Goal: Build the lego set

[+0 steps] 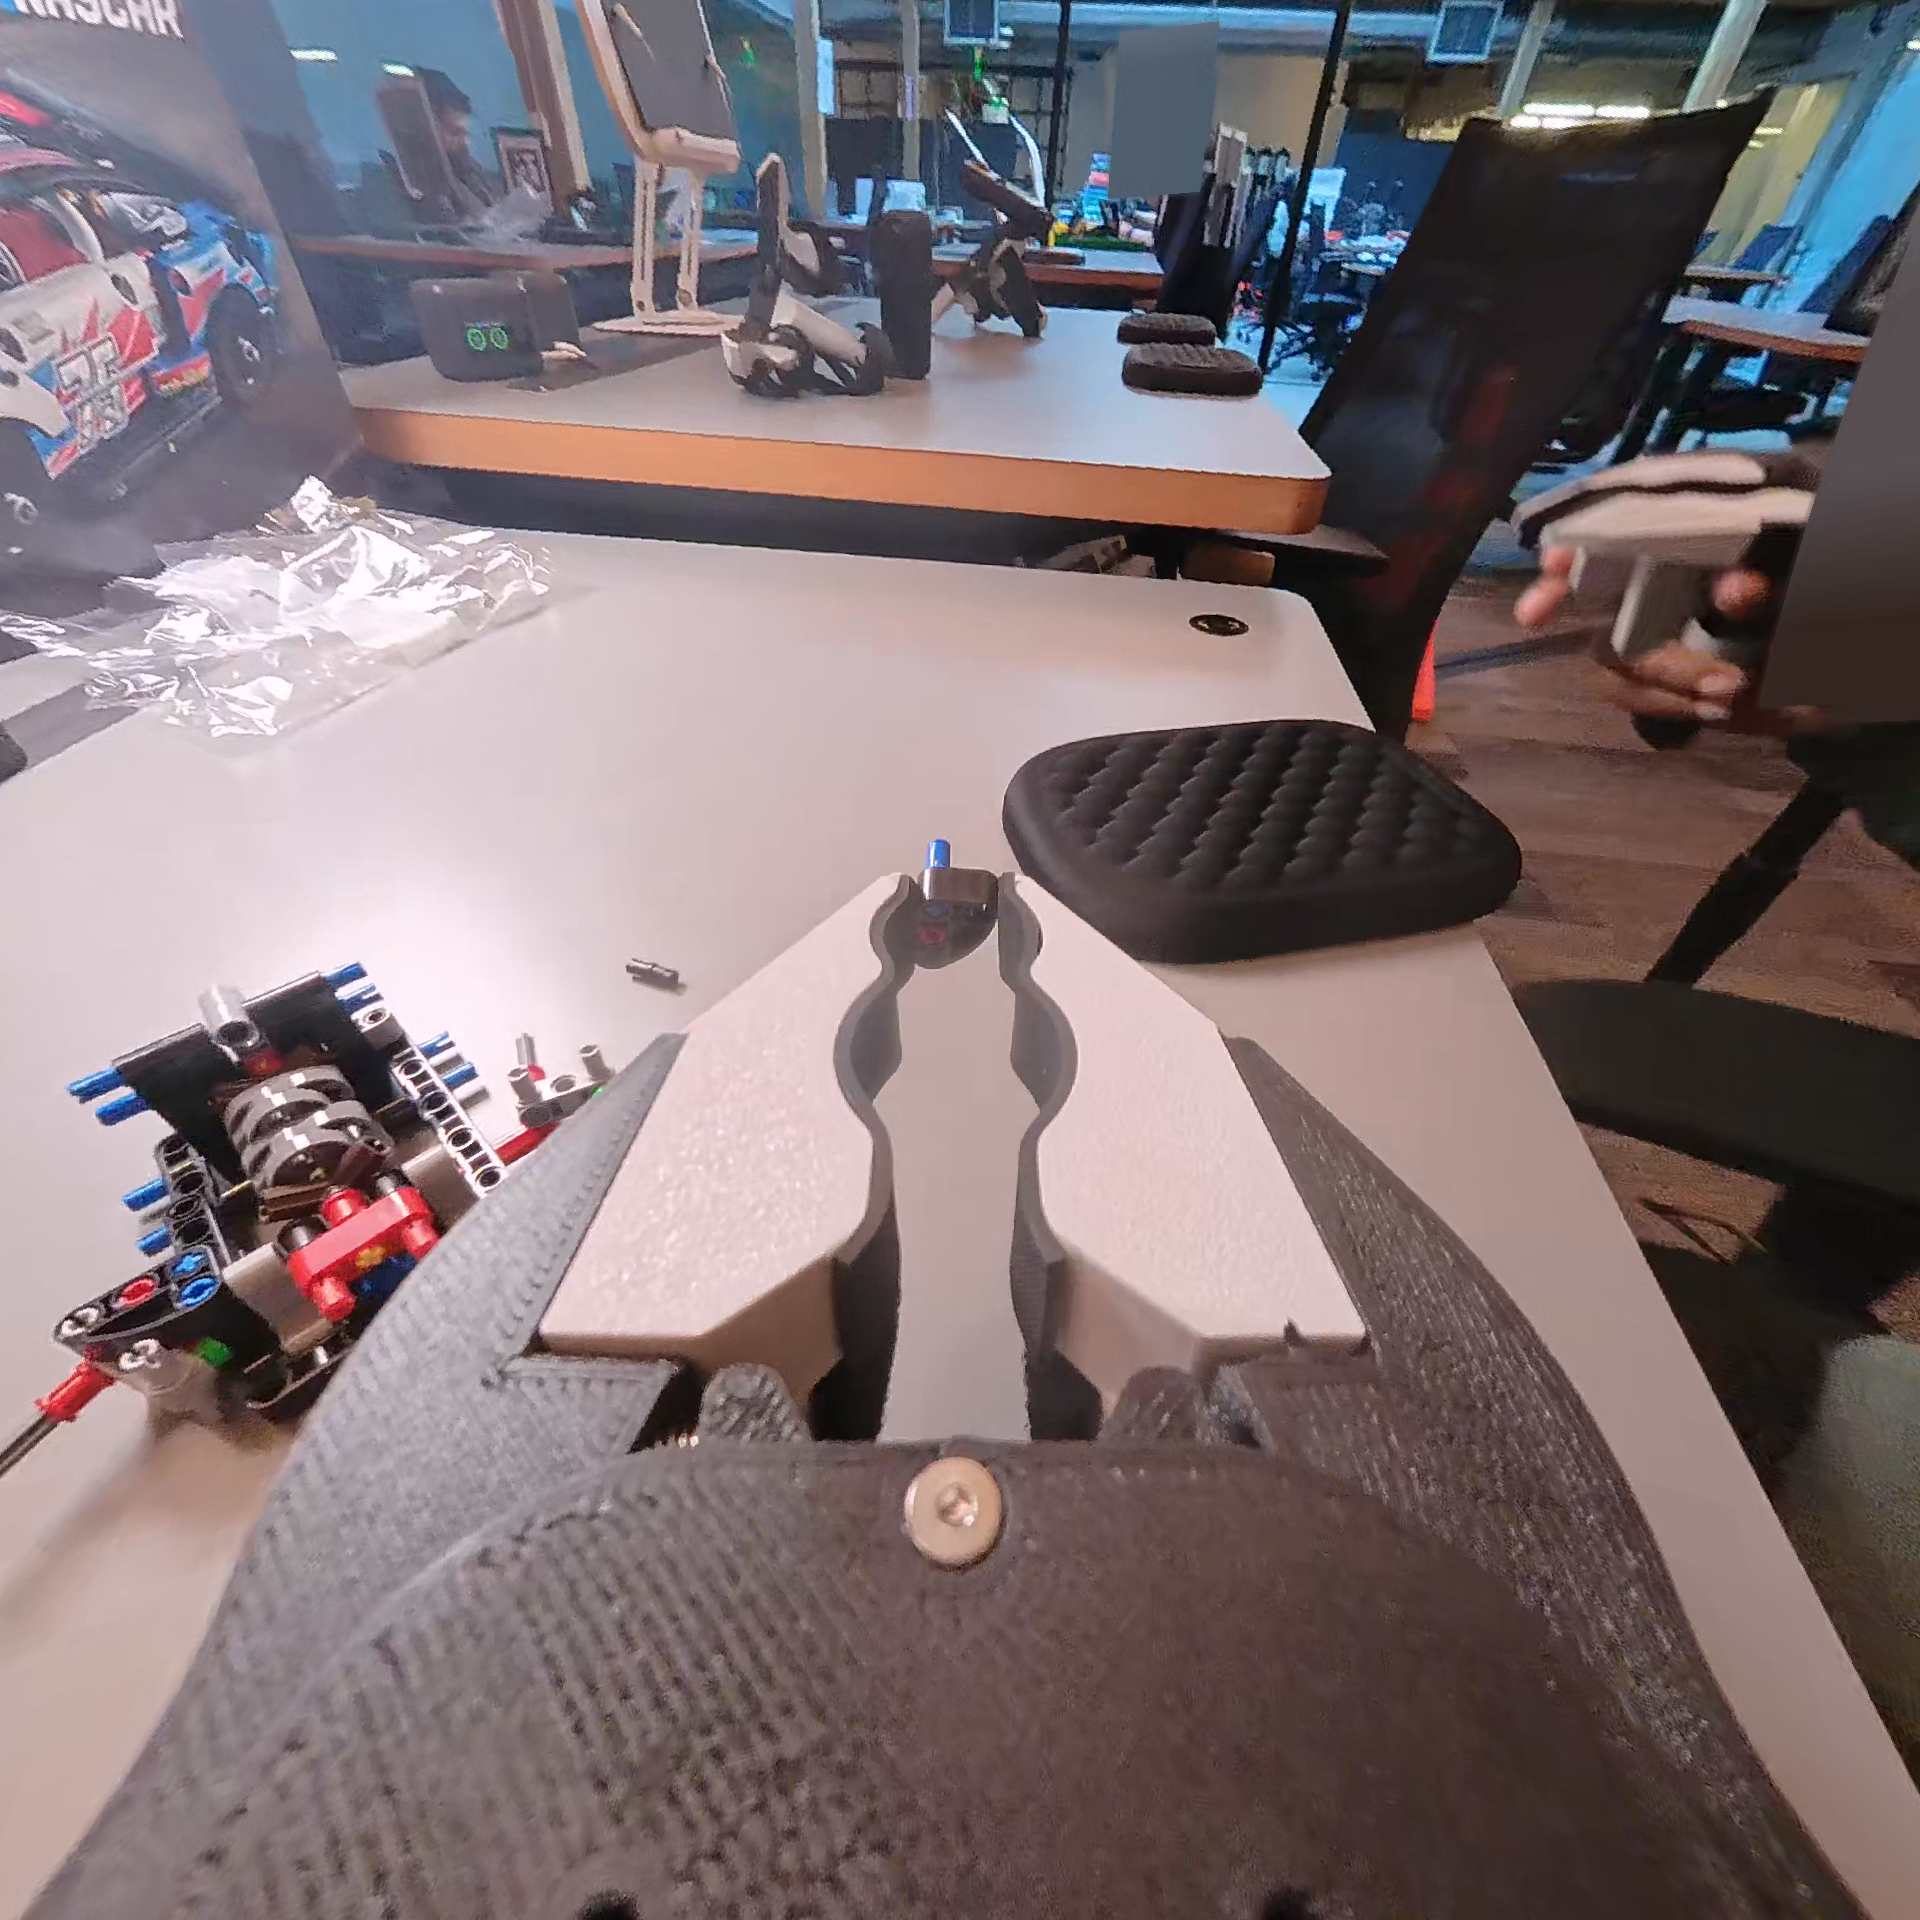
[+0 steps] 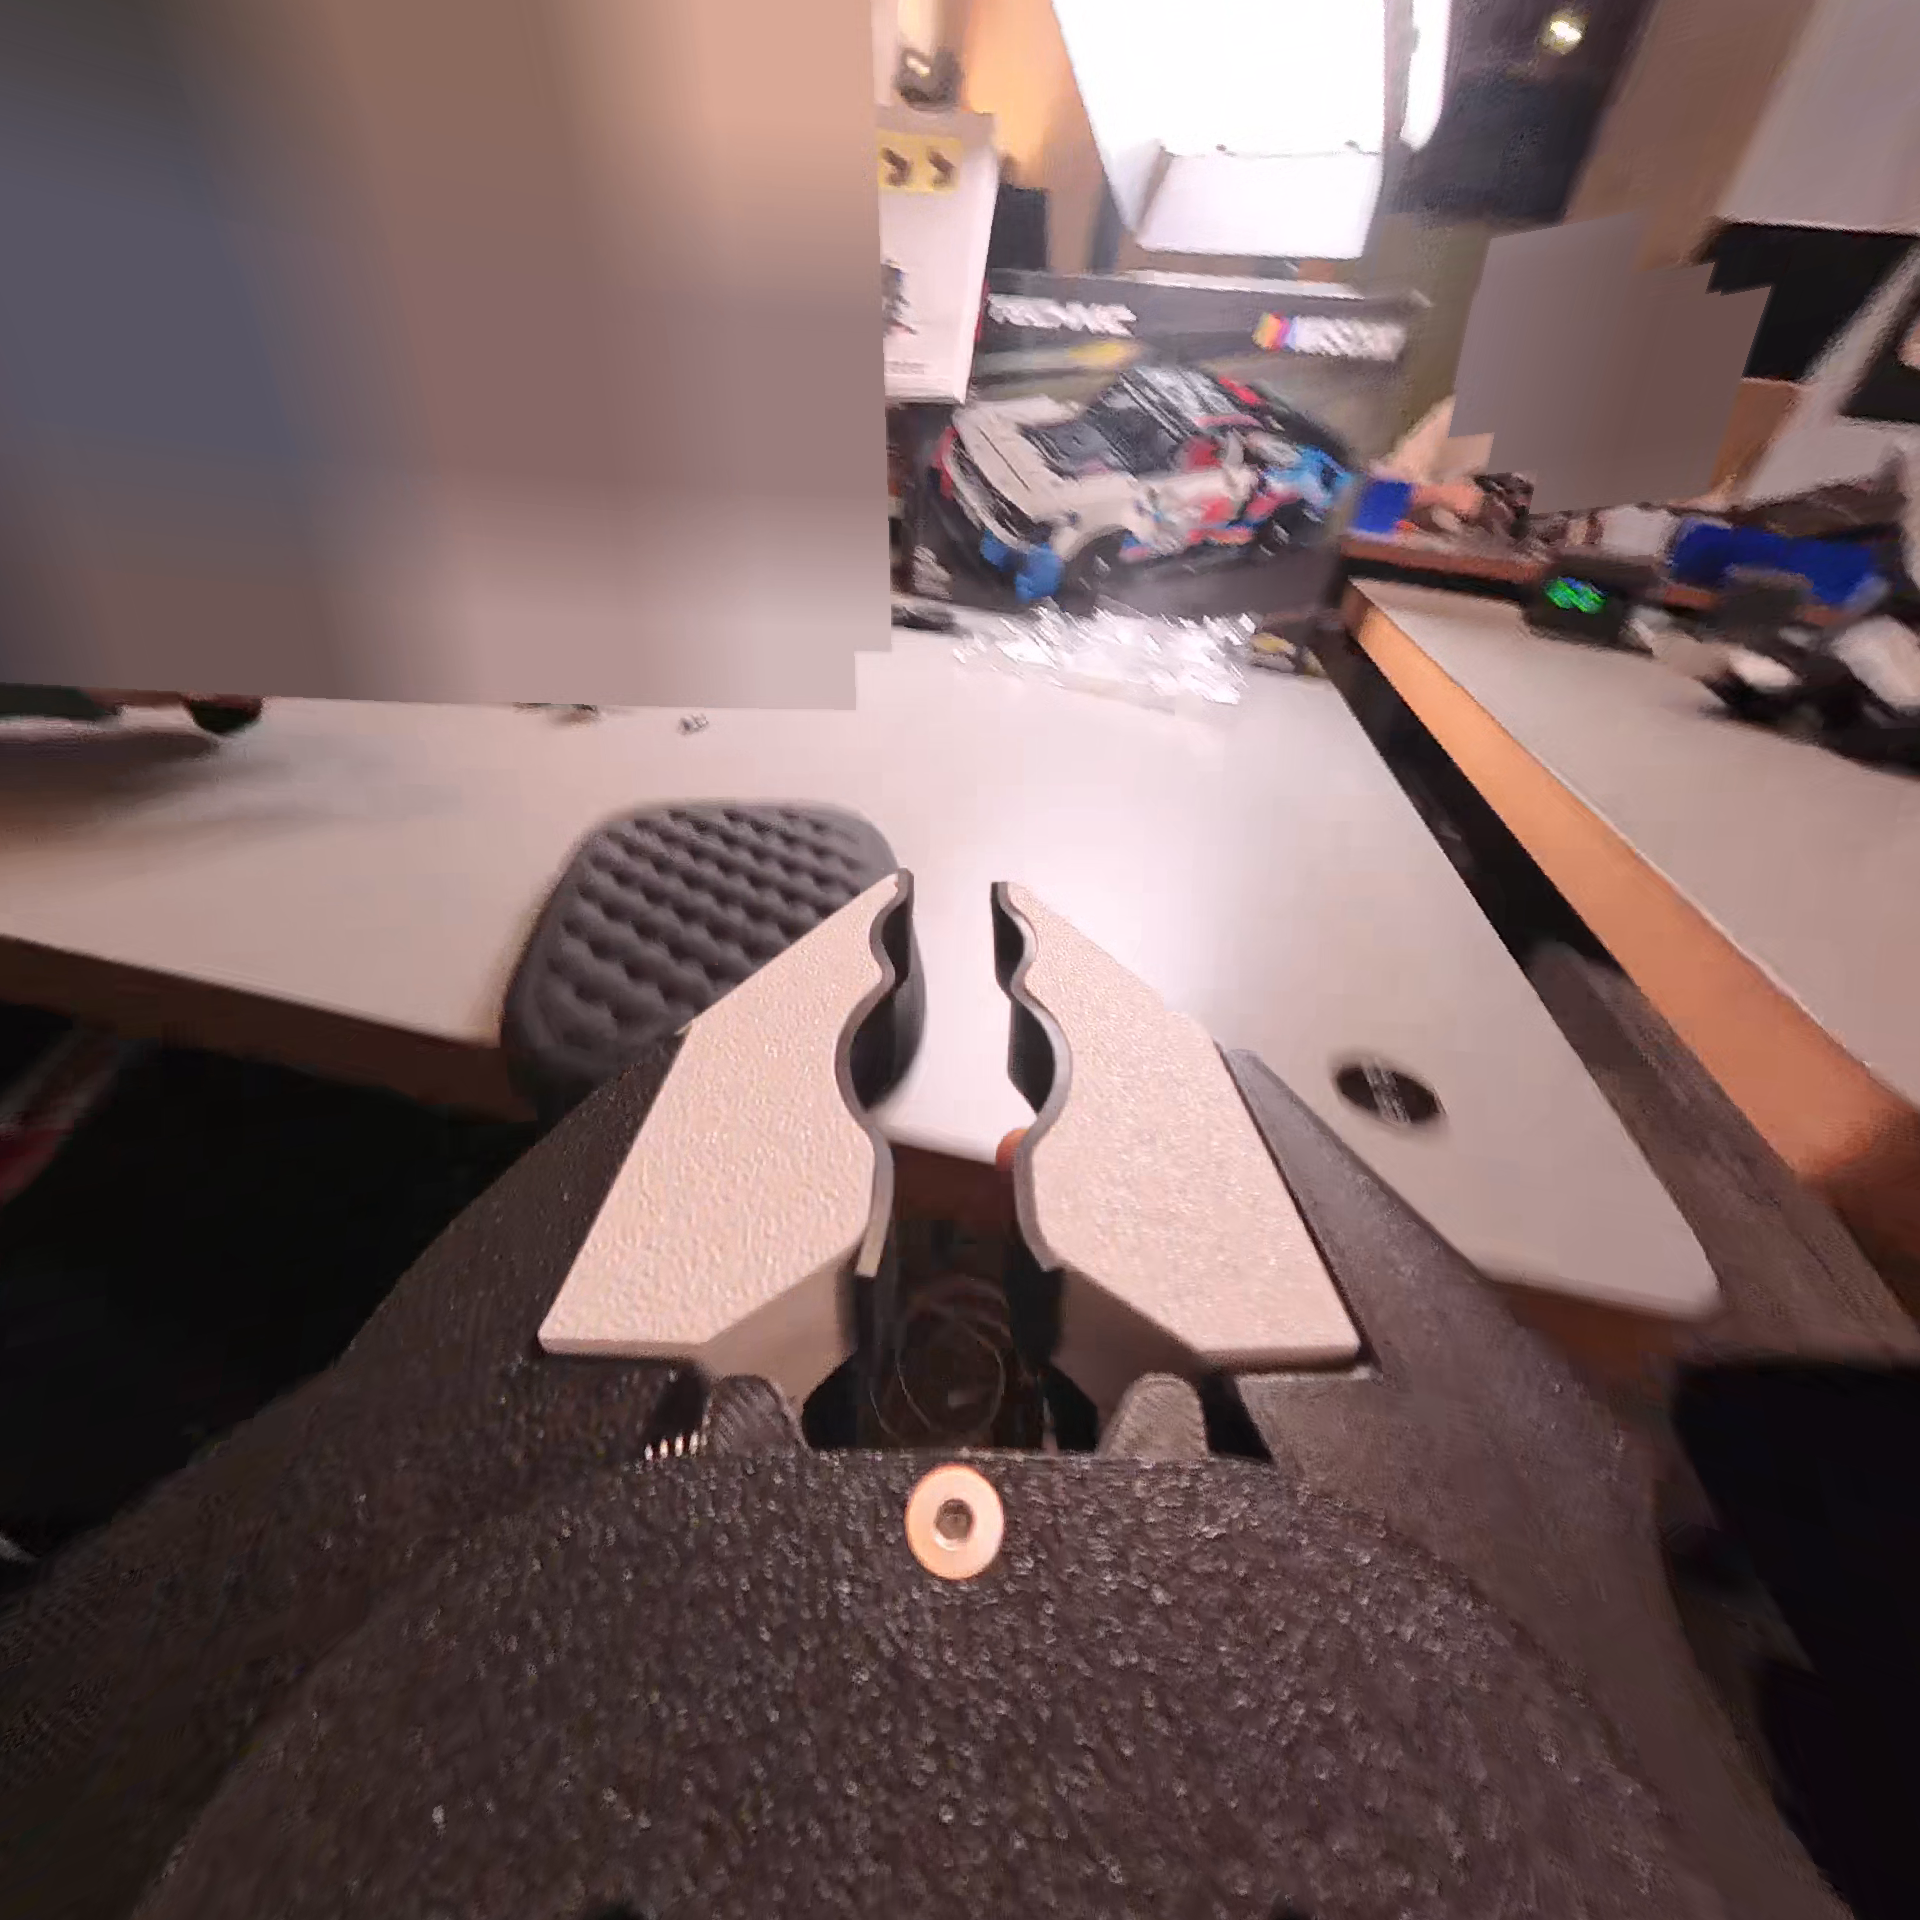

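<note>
The left gripper (image 1: 948, 904) is pressed onto a small dark lego piece (image 1: 948, 906) right at its fingertips; a short blue pin (image 1: 937, 854) stands out of the top of this piece, and red and blue dots show on the face turned to the camera. The piece is held above the grey table (image 1: 623, 790), apart from the rest of the set. The right gripper (image 2: 952, 894) holds nothing: its fingers stand a little apart with a clear gap, and it hangs at the near edge of the table, just beside the black textured pad (image 2: 696, 904). On the table to the left, close to the left gripper's body, lies the half-built lego assembly (image 1: 270, 1174), a black and grey frame with gears in the middle, red connectors at the front and blue pins sticking out on its sides. A few loose small parts (image 1: 556, 1081) lie just beside it, and one black pin (image 1: 655, 974) lies alone a bit farther. I judge all these parts to be light, hard and smooth plastic, so a small piece can twist or slip between the fingertips; it seems better to hold it on its flat sides, not on the pin. The assembly will probably slide when something is pushed into it, so the free gripper should steady it on the stiff black frame, away from the gears. Farther back lie empty clear bags (image 1: 291, 613), and behind them stands the set's box (image 1: 125, 270) with a racing car picture.
</note>
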The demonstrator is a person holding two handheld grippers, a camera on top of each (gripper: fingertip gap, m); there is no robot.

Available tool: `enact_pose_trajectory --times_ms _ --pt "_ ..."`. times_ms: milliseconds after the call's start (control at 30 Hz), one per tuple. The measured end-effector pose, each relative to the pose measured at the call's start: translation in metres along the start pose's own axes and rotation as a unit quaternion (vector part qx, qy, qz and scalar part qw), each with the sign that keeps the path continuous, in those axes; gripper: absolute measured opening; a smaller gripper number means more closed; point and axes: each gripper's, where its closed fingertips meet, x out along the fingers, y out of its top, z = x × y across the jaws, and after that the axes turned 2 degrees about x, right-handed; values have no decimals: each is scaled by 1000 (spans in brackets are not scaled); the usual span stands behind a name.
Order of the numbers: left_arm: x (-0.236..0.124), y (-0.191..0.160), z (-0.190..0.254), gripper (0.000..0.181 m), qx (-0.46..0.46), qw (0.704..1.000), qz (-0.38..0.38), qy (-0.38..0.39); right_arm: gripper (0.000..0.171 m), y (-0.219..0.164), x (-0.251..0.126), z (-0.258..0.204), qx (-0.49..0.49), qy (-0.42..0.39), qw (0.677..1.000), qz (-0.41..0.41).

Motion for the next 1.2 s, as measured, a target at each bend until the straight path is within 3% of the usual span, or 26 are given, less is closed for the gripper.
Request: enact_pose_trajectory --times_ms 233,400,567,900,1200 --pt "6 1 9 13 -6 1000 1 28 17 -133 -104 6 64 -128 984 -103" --pt "13 -1 20 13 5 999 -21 35 22 -232 -151 -3 130 -178 961 -169" --pt "20 -2 28 13 8 999 -35 39 24 -301 -189 -17 140 -216 940 -226" --pt "39 -8 27 13 -5 998 -46 47 35 -397 -276 -54 131 -301 883 -336" --pt "39 -8 26 13 -8 998 -42 49 37 -406 -269 -71 136 -298 883 -336"
